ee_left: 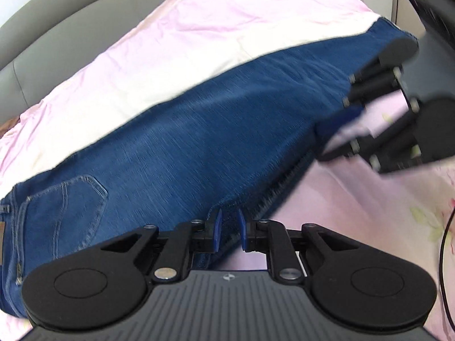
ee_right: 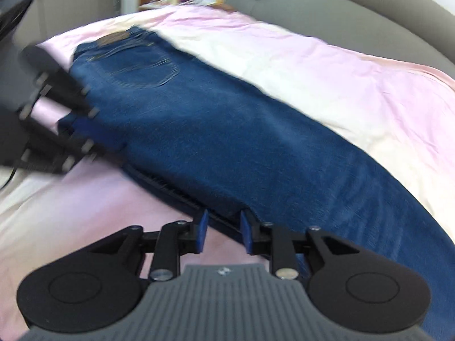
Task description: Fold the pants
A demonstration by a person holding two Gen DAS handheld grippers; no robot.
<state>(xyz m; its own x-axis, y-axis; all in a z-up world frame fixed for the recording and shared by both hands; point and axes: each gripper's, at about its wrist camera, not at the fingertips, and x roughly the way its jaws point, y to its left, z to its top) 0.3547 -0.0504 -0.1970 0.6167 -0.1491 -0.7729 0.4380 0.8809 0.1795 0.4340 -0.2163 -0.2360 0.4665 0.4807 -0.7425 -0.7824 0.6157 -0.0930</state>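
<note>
Jeans (ee_left: 182, 147) lie stretched lengthwise across a bed covered by a pink sheet (ee_left: 176, 37), already doubled leg over leg, with the waistband and back pocket (ee_left: 71, 199) toward one end and the leg hems toward the other. A grey padded headboard (ee_left: 57, 37) curves behind the far edge of the bed.

Two handheld claws work the near long edge of the denim. In its own view the left claw (ee_left: 229, 231) stands only narrowly open, its blue pads either side of the doubled seam; the fabric appears pinched between them. The right claw (ee_right: 223, 231) is likewise nearly closed around the near edge further toward the hems, though a small gap shows beside one pad, so its grip looks looser.

To do this step well, I judge both claws should bite all layers of denim at once, lift together at the same height, and carry the edge evenly so the fold lands square and no layer slips out.

Both views are blurred. The hem end runs out of the right claw's view, and the waistband is cut off at the edge of the left claw's view. How many layers each claw actually holds cannot be made out. A dark cable (ee_left: 443, 255) trails at one side, its origin unseen.
</note>
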